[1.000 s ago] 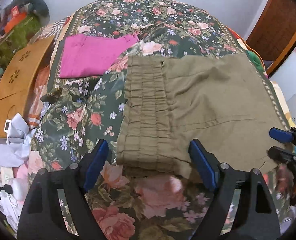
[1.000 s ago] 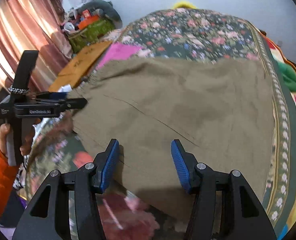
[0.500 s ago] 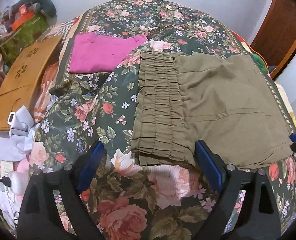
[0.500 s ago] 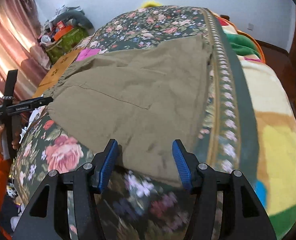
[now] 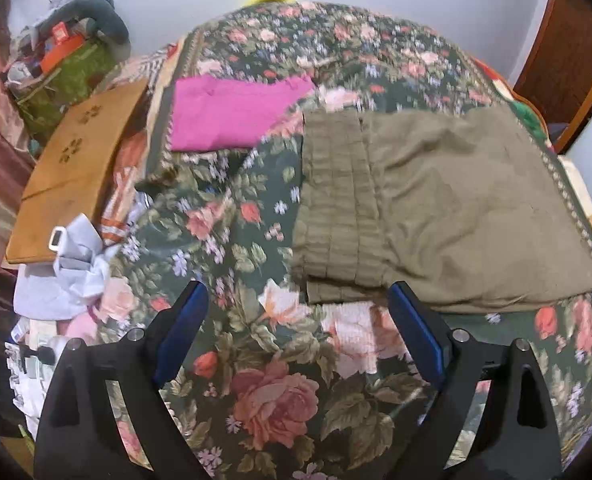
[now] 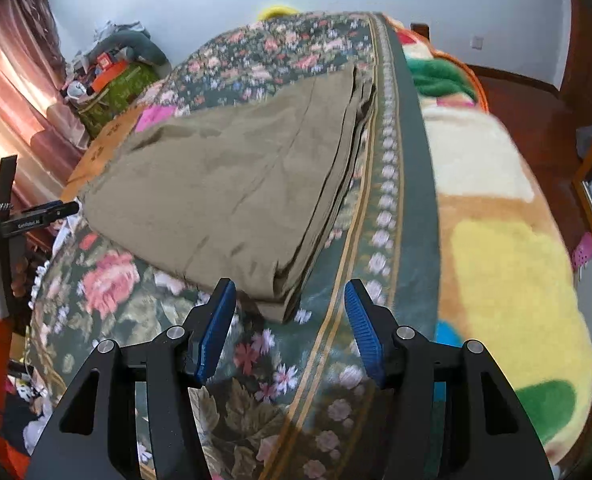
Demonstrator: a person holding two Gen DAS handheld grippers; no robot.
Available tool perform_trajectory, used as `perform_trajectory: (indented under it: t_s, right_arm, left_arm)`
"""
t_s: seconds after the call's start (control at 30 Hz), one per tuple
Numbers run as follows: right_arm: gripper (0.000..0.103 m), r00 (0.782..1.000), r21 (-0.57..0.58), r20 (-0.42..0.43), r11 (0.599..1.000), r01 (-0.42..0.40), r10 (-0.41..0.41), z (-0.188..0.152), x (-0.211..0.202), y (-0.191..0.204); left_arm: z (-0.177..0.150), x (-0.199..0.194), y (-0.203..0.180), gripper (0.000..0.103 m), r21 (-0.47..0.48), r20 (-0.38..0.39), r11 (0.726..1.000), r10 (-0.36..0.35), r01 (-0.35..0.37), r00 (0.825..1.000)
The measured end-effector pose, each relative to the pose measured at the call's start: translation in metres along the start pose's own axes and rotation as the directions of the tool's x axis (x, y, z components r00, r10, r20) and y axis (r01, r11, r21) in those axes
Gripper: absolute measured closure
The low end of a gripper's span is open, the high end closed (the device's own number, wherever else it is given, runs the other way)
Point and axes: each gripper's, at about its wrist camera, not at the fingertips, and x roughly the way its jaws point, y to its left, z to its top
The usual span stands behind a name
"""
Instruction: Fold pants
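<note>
Left wrist view: olive pants (image 5: 436,208) lie folded, waistband gathered; both claws spread wide, gripping nothing.

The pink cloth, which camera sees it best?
The left wrist view: the pink cloth lies flat and whole on the bed, beside the pants. In the right wrist view only a small pink corner peeks out behind the pants.
</note>
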Motion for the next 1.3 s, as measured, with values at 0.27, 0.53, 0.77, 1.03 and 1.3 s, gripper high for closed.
perform_trajectory:
  t_s: [0.27, 0.53, 0.77, 1.03, 1.3]
  right_arm:
    - [0.05, 0.994, -0.019, 0.106, 1.0, -0.009, 0.011, 0.045, -0.008, -0.006]
    - [0.05, 0.992, -0.037, 0.122, 0.999, -0.021, 0.026, 0.104, 0.029, -0.027]
    - [0.05, 0.997, -0.047, 0.079, 0.999, -0.011, 0.014, 0.147, 0.079, -0.049]
    - [0.05, 0.999, -0.024, 0.038, 1.0, -0.012, 0.012, 0.19, 0.138, -0.08]
    - [0.05, 0.998, 0.022, 0.013, 0.998, -0.062, 0.062, 0.222, 0.177, -0.097]
  left_arm:
    - [0.046, -0.018, -0.004, 0.01, -0.005, 0.075, 1.0, 0.0, 0.0, 0.997]
    - [0.098, 0.021, -0.017, 0.01, 0.031, 0.041, 0.999, 0.011, -0.012, 0.999]
    - [0.125, 0.073, -0.02, 0.01, -0.002, -0.033, 1.0, -0.023, 0.022, 0.999]
    - [0.135, 0.122, -0.025, 0.01, -0.001, -0.115, 0.999, -0.037, 0.037, 0.993]
    - [0.125, 0.142, -0.03, 0.01, -0.007, -0.143, 0.997, -0.08, 0.08, 0.987]
